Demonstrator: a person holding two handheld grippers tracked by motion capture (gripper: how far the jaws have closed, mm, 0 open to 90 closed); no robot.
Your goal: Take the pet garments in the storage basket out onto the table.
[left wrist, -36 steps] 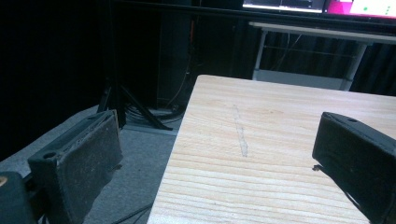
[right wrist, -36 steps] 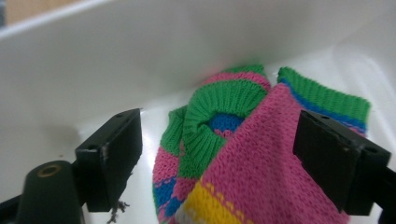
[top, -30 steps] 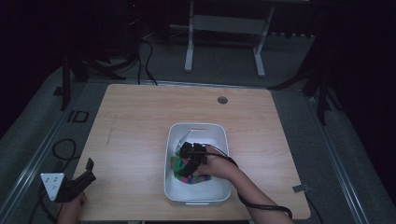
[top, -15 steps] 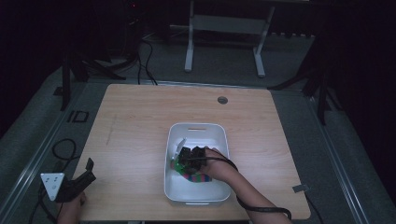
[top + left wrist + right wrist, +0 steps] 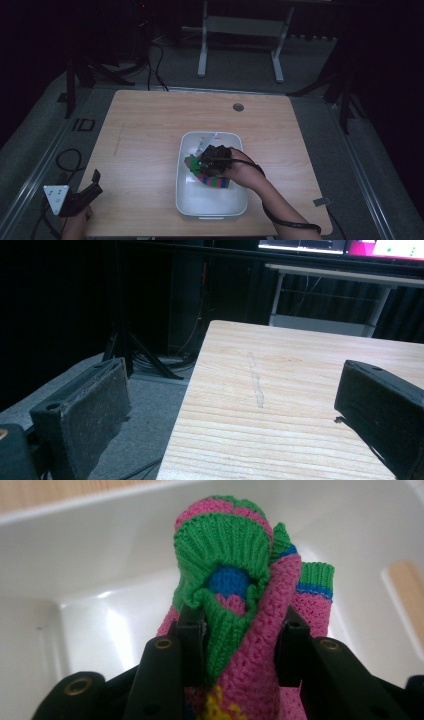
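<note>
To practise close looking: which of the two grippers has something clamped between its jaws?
The right gripper, over the white tub, is shut on the striped knitted sock. The left gripper, at the table's near left corner, gapes open.

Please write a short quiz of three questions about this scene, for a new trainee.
1. What do the right tongs hold?
2. True or false: the left tongs are shut on a cup.
3. The white bin stands on: A) the floor B) the wooden table C) a chair

Key:
1. A knitted sock in pink, green and blue, gripped between the jaws above the bin.
2. False: they stand open with nothing between them, at the table's edge.
3. B
</note>
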